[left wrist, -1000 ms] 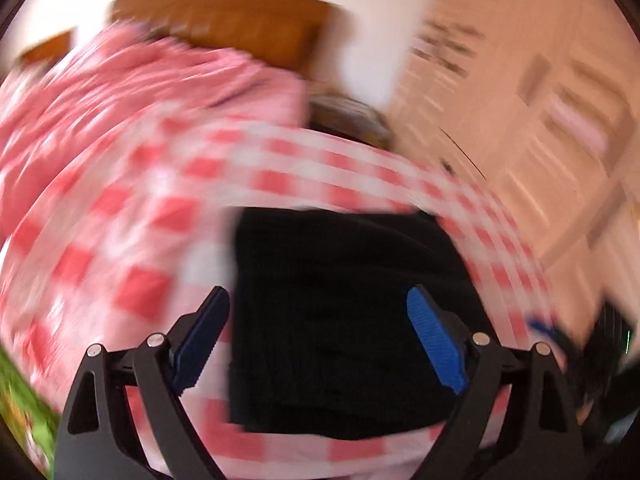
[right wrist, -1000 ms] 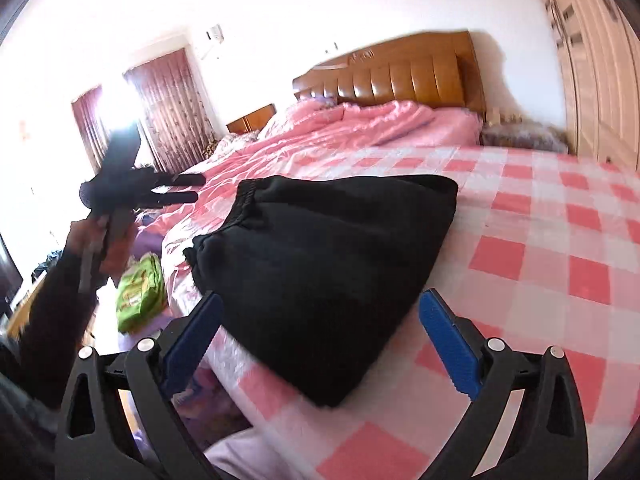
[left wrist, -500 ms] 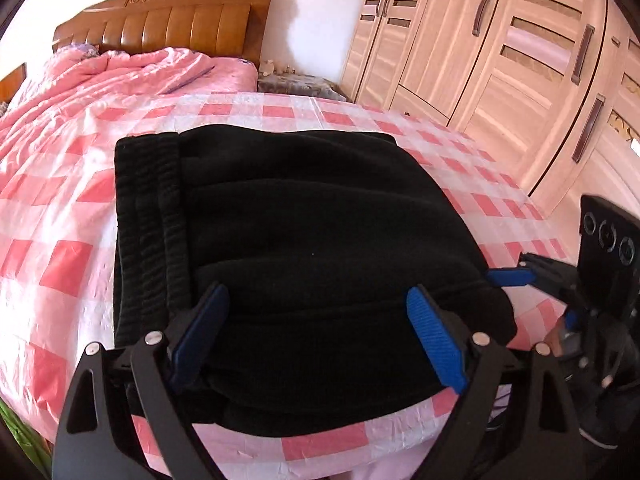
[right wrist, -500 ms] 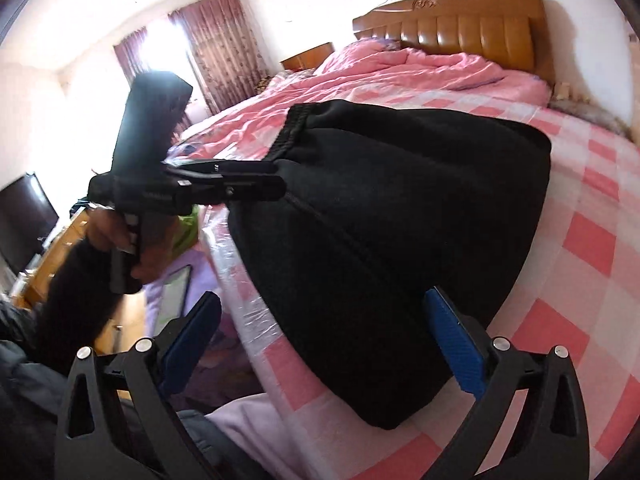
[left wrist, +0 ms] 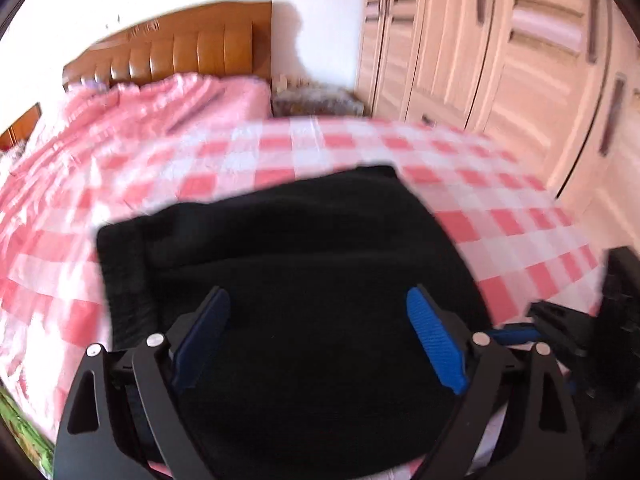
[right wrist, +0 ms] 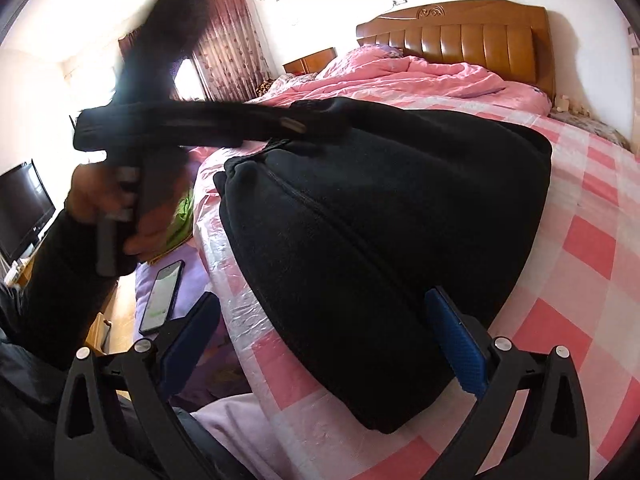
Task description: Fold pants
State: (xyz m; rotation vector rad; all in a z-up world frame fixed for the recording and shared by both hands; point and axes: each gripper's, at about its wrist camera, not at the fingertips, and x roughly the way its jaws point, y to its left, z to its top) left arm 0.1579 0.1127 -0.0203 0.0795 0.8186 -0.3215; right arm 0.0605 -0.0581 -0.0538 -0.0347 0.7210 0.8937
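Looks mostly done already: black pants folded into a compact stack, sitting at the near edge of the checkered bed cover, waistband end toward the near left corner. Probably just a final tidy or 1 more fold left, hard to call from here.

Left gripper spread wide over the near part of the stack, nothing pinched between the blue pads. Blurry in that view, so can't tell if touching the cloth. Right gripper also spread wide, hovering at the near right corner of the stack, 1 pad over the fabric edge, other hanging off the bed edge.

Plenty of bare cover to the right and toward the headboard. Tight on the left: phone and green bag just off the bed edge, pink quilt bunched at the far end.
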